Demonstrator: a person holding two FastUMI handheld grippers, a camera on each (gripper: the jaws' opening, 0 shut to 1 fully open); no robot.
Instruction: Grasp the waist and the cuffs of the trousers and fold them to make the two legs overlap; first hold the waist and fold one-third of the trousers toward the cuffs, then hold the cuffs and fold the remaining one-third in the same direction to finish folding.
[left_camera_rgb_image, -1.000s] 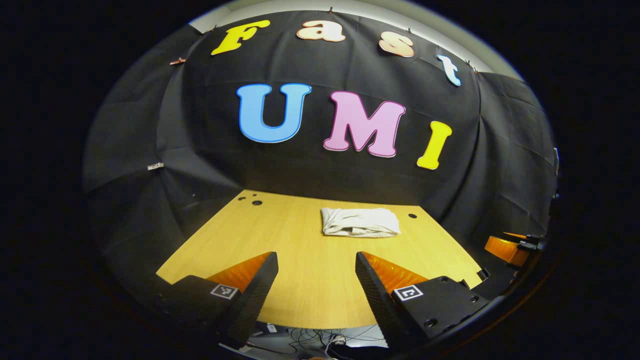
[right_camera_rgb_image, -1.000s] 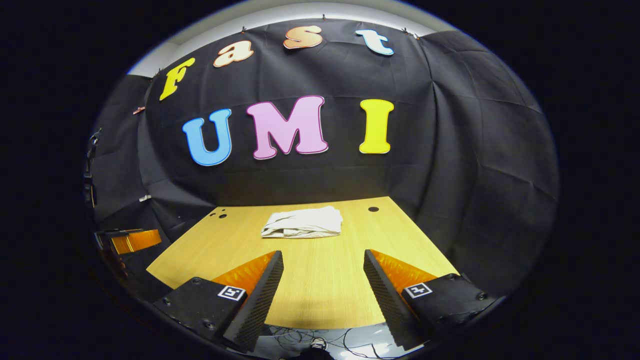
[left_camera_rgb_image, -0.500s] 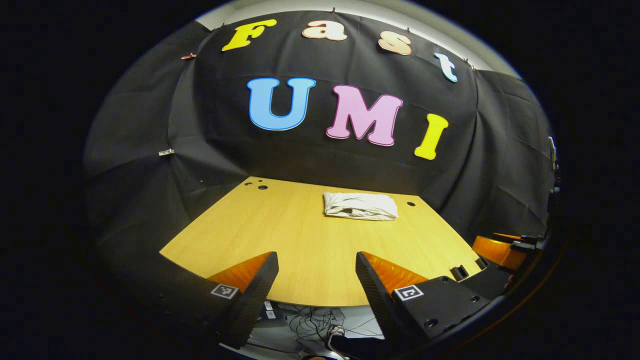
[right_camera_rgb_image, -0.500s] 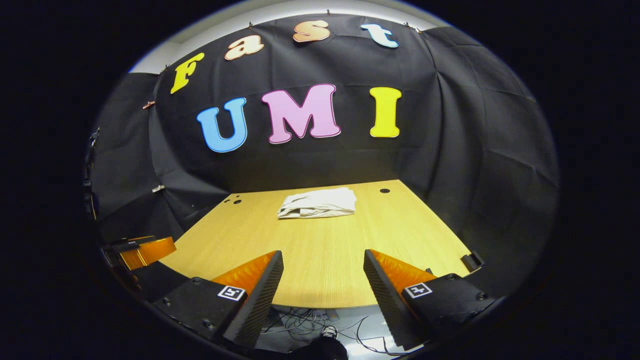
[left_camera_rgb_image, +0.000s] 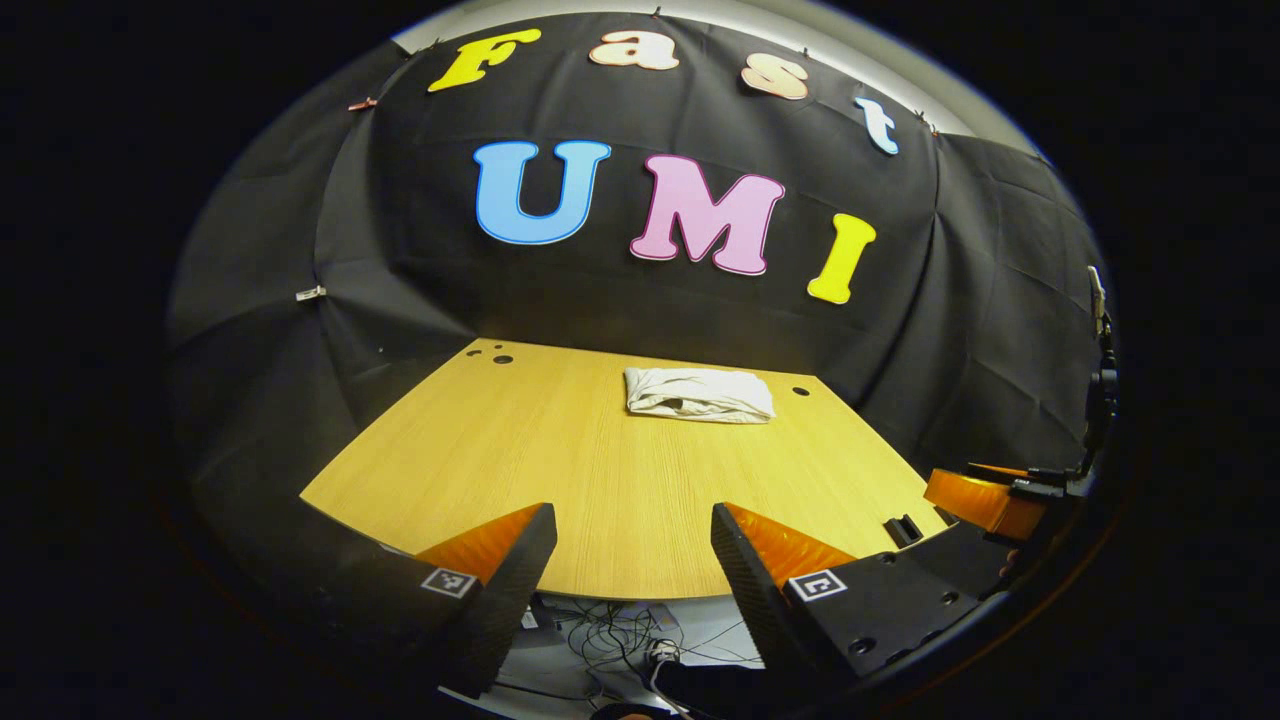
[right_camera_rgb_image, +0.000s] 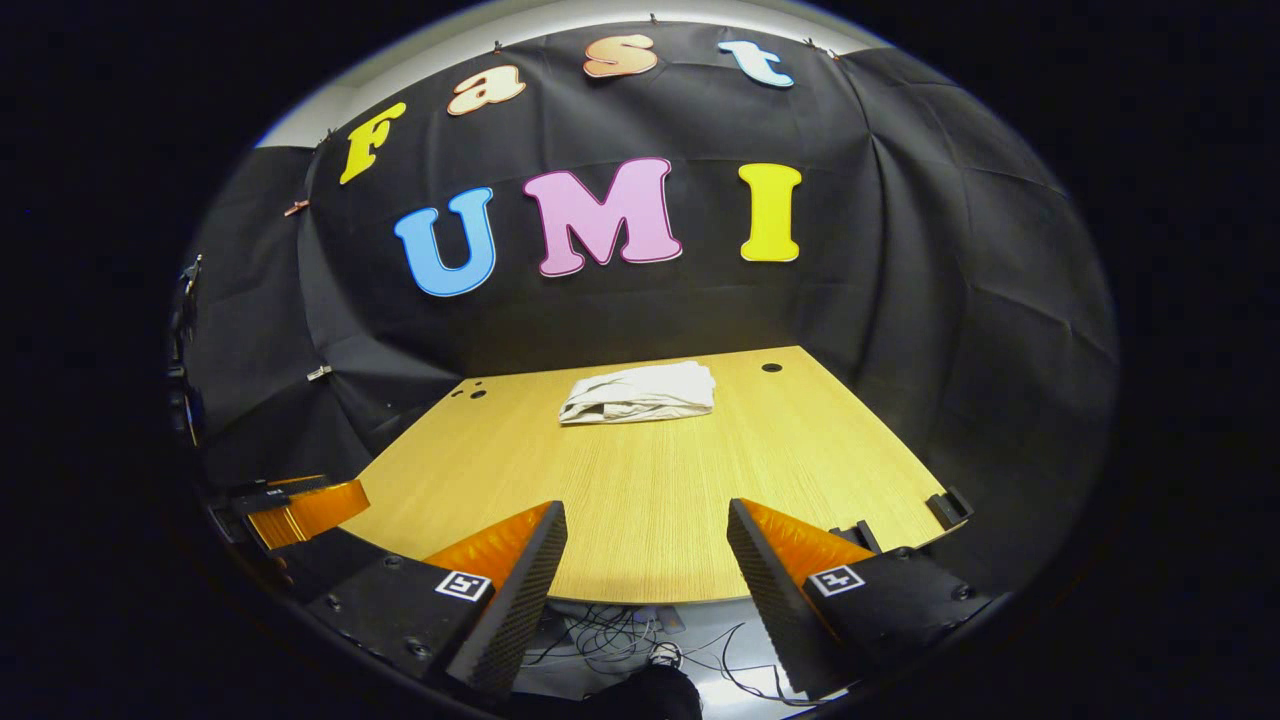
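Change since earlier frames: both tongs have drawn back from the surface; its near edge now lies ahead of the fingers, the floor shows beneath, and the trousers sit farther off.

Wall: black cloth (left_camera_rgb_image: 620, 320), behind and beside the surface on all far sides.

Surface (left_camera_rgb_image: 600, 470): pale wood-grain top, small round holes at the far left corner and near the far right corner; in the right gripper view (right_camera_rgb_image: 640, 470) small dark clips sit on its near right edge.

Floor: light, with loose cables (left_camera_rgb_image: 620, 640) below the near edge.

Trousers (left_camera_rgb_image: 699, 393): pale cloth, folded into a compact wrinkled bundle, lying flat on the far part of the surface, near the far right hole, well apart from both tongs; also seen in the right gripper view (right_camera_rgb_image: 640, 392).

Left tongs (left_camera_rgb_image: 633, 570): fingers wide apart, holding nothing, hanging off the near edge; seen from the side at the lower left of the right gripper view (right_camera_rgb_image: 300, 505).

Right tongs (right_camera_rgb_image: 647, 570): fingers wide apart, holding nothing, off the near edge; seen at the right of the left gripper view (left_camera_rgb_image: 990, 498).
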